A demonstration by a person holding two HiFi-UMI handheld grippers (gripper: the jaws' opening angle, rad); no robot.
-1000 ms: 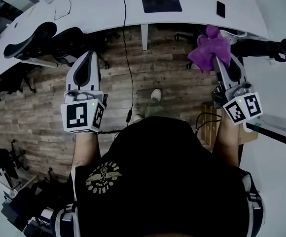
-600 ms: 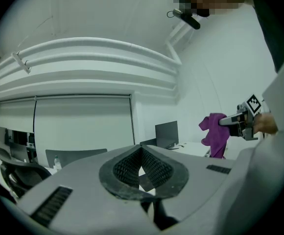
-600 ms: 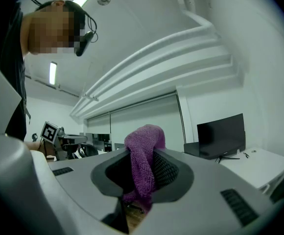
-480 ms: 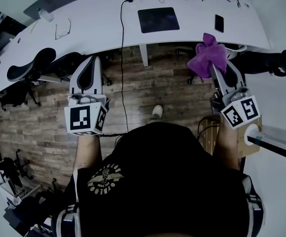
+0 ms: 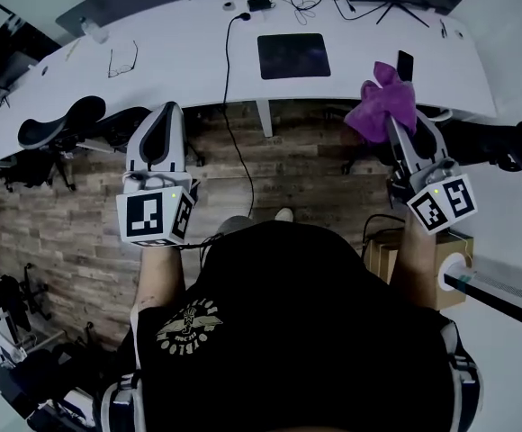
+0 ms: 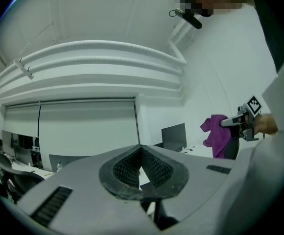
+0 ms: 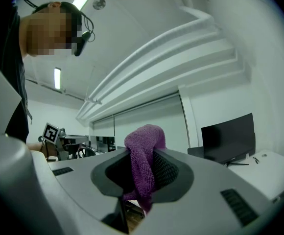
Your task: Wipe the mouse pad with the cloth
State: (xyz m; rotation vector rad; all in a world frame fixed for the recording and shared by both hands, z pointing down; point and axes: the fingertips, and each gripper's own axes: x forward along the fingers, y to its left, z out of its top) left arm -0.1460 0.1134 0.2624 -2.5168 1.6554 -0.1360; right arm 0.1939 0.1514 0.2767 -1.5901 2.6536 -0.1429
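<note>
While the person stands back from the long white surface (image 5: 180,52) that curves across the top of the head view, the right hand-held gripper (image 5: 394,126) is held up in the air at the right of the frame, its jaws pinched onto a purple cloth (image 5: 385,102). The cloth bunches above the jaw tips and overlaps the near edge of the surface in that view, but it is not resting on it. In the right gripper view the same hand-held gripper (image 7: 142,173) shows its two dark ribbed pads closed narrowly on a fold of the cloth (image 7: 142,146), which rises above them in a rounded hump and hangs a little below. The dark square mouse pad (image 5: 293,56) lies flat on the surface at upper centre, well apart from the cloth and to its left in the frame. The left hand-held gripper (image 5: 165,120) is raised at the left of the head view, over the wooden floor (image 5: 72,214) and short of the surface edge. In the left gripper view its jaws (image 6: 141,168) are drawn together with nothing between the pads, and the cloth (image 6: 216,133) shows at the right of that frame. A pair of glasses (image 5: 122,59) lies on the surface at upper left, a dark phone (image 5: 405,65) lies just above the cloth, and a black cable (image 5: 229,106) hangs from the surface down towards the floor.
</note>
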